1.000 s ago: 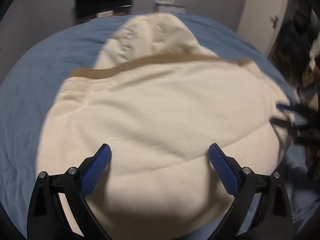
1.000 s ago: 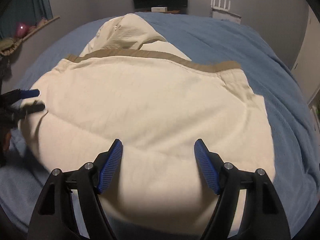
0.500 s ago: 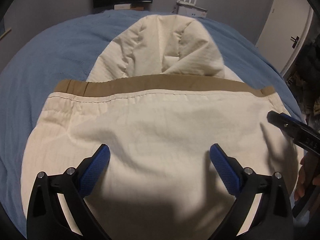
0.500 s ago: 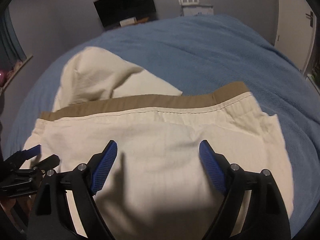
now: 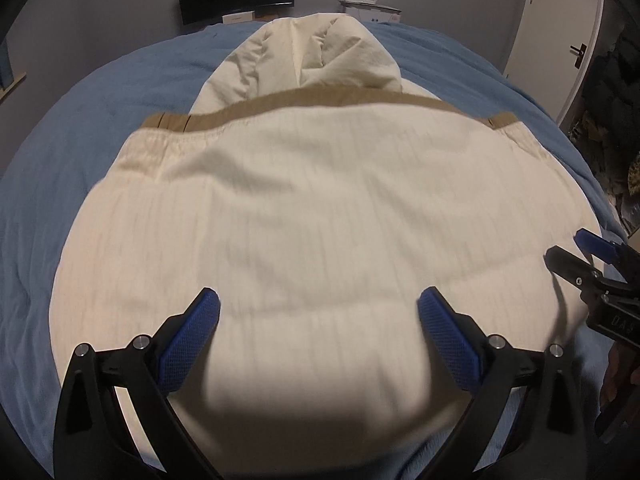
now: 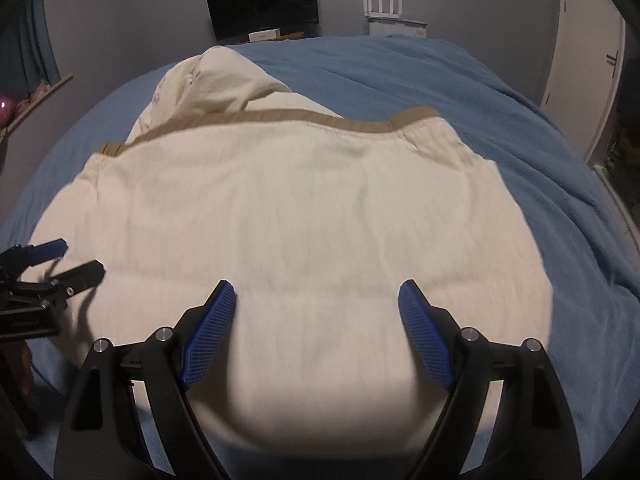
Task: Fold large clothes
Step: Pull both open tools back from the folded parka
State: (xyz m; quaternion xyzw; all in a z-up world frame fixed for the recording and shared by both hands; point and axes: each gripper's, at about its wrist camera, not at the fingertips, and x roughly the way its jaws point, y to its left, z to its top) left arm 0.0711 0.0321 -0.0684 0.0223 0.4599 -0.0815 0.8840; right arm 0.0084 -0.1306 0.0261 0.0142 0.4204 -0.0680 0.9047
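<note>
A large cream garment (image 5: 320,216) is lying spread on the blue bed (image 5: 80,120), directly ahead of and beneath both grippers, with a tan band (image 5: 340,98) running across its far edge and a bunched cream part (image 5: 316,56) sitting beyond that band. The left gripper (image 5: 318,312) is hovering over the near portion of the garment with its jaws spread wide and nothing between the blue pads (image 5: 192,340) — released. The right gripper (image 6: 316,304) is doing the same on its side, jaws parted and empty above the cream cloth (image 6: 300,216), whose tan band (image 6: 320,120) is showing further out. Each gripper is appearing at the edge of the other's view: the right one (image 5: 576,256) off to the left gripper's right side, over the garment's right margin, and the left one (image 6: 68,260) off to the right gripper's left, near the garment's left margin. Whether either is touching the cloth cannot be told. Far ahead of both grippers, past the bed (image 6: 480,100), a dark screen (image 6: 262,2) is standing against the grey wall, with a white router (image 6: 394,10) to its right, and a white door (image 5: 560,40) is showing far off to the right.
</note>
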